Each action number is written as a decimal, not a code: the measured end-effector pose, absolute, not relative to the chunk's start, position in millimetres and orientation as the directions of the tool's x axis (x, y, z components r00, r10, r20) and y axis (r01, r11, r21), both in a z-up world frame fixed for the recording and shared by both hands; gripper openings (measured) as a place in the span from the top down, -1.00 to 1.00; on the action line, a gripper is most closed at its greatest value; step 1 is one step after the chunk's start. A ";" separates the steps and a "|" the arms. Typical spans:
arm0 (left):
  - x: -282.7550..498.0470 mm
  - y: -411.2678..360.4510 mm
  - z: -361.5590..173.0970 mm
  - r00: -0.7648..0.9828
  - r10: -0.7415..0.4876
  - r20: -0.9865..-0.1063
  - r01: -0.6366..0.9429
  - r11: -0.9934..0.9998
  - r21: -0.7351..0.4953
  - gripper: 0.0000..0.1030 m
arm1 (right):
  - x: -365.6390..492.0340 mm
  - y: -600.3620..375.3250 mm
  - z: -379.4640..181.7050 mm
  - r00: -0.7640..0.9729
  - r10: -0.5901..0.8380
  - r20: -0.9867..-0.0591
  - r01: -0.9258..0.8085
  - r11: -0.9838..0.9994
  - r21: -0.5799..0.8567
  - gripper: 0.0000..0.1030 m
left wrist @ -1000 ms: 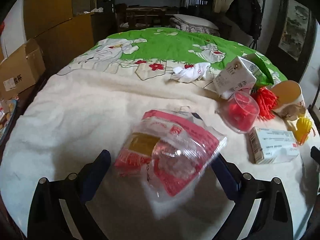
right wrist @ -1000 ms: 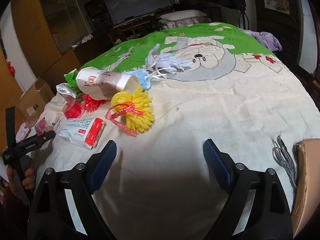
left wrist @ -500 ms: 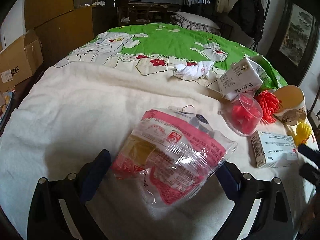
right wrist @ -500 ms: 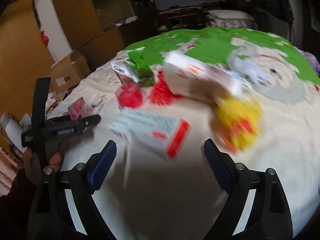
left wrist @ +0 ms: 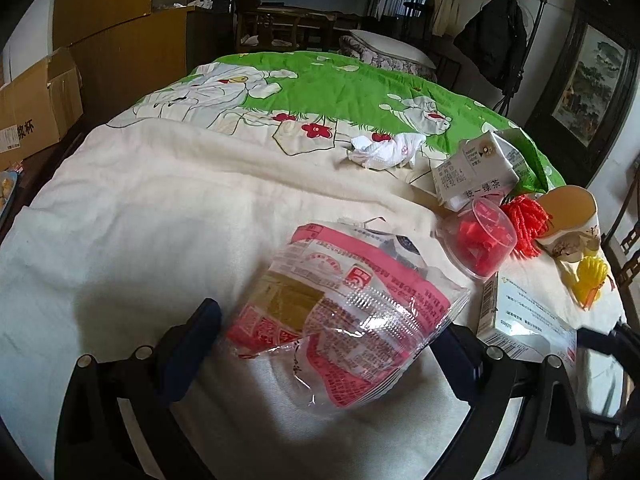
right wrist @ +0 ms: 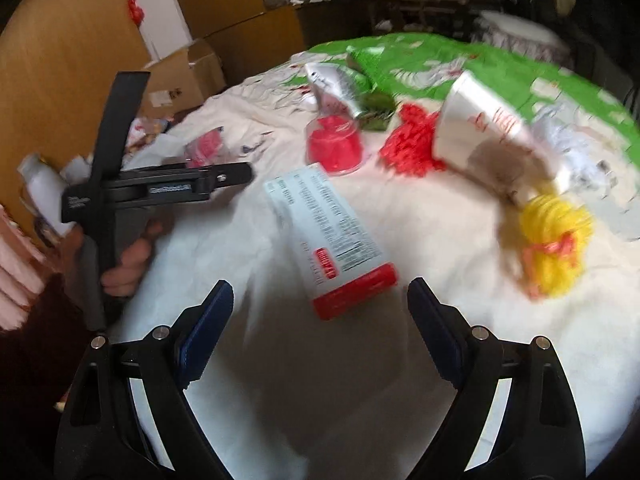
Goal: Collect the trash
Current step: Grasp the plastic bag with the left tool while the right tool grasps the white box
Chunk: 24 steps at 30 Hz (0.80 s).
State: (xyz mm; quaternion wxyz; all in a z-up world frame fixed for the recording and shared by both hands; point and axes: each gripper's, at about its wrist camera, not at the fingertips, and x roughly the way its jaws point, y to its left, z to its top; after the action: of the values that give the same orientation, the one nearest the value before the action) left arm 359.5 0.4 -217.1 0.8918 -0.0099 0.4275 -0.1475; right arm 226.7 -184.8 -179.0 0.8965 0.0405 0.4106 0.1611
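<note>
one plastic bag (left wrist: 344, 312) clenched in left fingers (left wrist: 200, 332), right fingers (right wrist: 208, 312) released over one box (right wrist: 332, 240), two cups

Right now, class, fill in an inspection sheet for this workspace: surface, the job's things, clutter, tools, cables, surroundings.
Surface: cream blanket over a green quilt.
Job's things: plastic wrapper between the left tool's fingers; red-and-white box, clear cup of red bits, paper cup, carton, red tassel, yellow tassel, crumpled tissue.
Clutter: nothing seen beyond the trash.
Tools: left tool around the wrapper, grip unclear; right tool open, empty, just short of the box.
Cables: nothing seen.
Surroundings: cardboard boxes, coat rack, framed picture.
</note>
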 end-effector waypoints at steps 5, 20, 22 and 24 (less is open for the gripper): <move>359.2 0.4 -217.0 0.591 -0.274 -0.758 0.255 0.956 -0.147 -0.89 | 264.3 -170.2 -182.6 0.613 0.291 -0.734 -0.243 0.954 0.175 -0.67; 353.4 9.5 -212.7 0.615 -0.323 -0.719 0.249 0.945 -0.211 -0.89 | 244.1 -207.7 -199.5 0.657 0.127 -0.743 -0.035 0.990 0.138 -0.07; 352.0 8.0 -211.3 0.624 -0.313 -0.716 0.249 0.948 -0.197 -0.89 | 245.3 -201.8 -198.7 0.660 0.118 -0.742 -0.050 0.992 0.113 -0.21; 351.5 5.3 -210.4 0.628 -0.303 -0.716 0.251 0.951 -0.183 -0.89 | 243.9 -199.9 -198.4 0.660 0.118 -0.742 -0.059 0.993 0.105 -0.24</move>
State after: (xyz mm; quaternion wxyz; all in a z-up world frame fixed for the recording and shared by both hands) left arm 351.5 5.3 -210.4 0.9018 -0.0327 0.4027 -0.1535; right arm 243.9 -199.9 -198.4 0.9102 0.0359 0.4097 0.0486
